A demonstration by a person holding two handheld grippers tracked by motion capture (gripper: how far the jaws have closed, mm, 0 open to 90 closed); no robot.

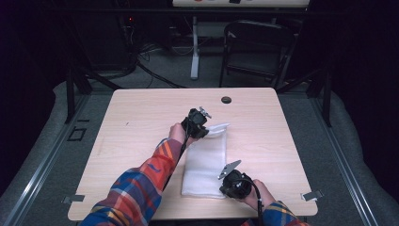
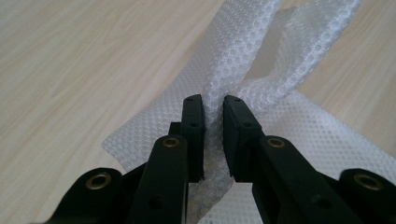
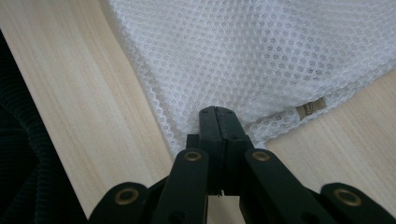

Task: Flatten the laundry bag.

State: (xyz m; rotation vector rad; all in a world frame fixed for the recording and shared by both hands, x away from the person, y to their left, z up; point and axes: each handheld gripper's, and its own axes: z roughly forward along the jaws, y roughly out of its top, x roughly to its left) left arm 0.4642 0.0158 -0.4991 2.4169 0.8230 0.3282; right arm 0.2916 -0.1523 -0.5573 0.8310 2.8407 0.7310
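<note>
Mesh bag [image 2: 243, 56] pinched in left tool [image 2: 214, 105], lifted off table [image 2: 70, 70].

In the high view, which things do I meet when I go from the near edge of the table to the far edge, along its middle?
Right hand-held gripper shut on the near corner of the white mesh bag → left hand-held gripper pinching the bag's far end → small dark round cap set in the wooden table, close to its far edge.

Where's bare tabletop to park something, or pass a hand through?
Free: the left half of the table, the right strip past the mesh cloth, and the far edge around the dark round hole. Crowded: centre to near edge, where left gripper and right gripper pinch the cloth.
</note>
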